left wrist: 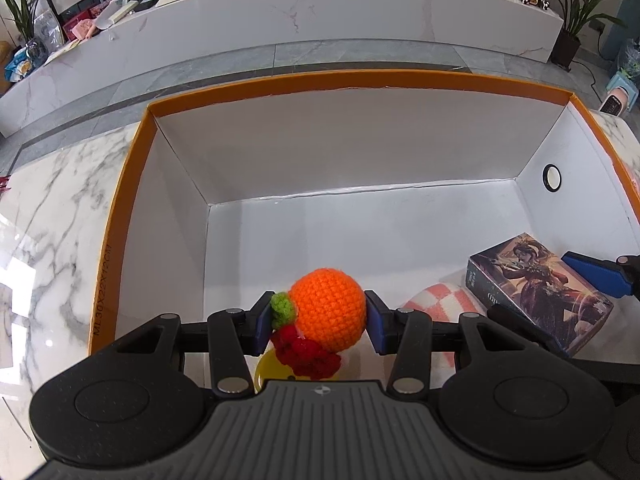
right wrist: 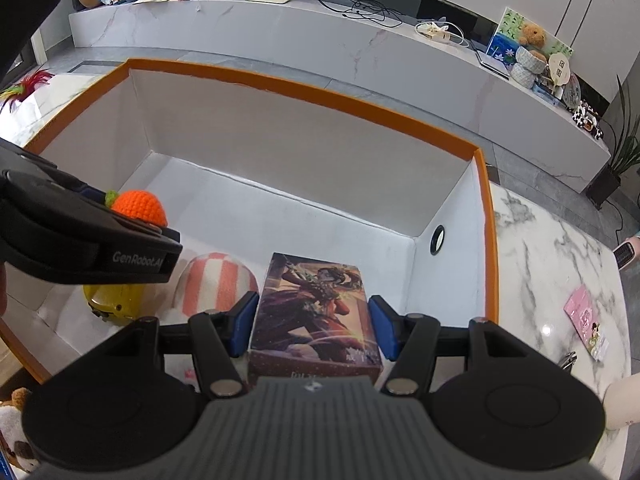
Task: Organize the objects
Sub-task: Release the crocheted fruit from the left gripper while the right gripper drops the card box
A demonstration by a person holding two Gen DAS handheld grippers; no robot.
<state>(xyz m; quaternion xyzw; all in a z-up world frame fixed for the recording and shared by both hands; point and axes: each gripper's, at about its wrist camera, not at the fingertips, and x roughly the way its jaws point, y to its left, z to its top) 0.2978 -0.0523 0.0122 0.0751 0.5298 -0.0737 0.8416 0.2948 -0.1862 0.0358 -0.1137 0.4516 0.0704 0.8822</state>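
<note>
Item: crocheted orange, pinched in left tongs over the orange-rimmed box, at 6 o'clock. Right tongs flank the card box (contact unclear). Step: depositing. Next: lower, then release.

The orange fruit at lower centre is rough crocheted yarn. The printed box looks glossy cardboard. The table, right, is polished marble.

Readable text: two markings

"GenRobot.AI" stands on the left tool's black side; "ML30X22X12CM" runs along the orange box's outer left wall.
</note>
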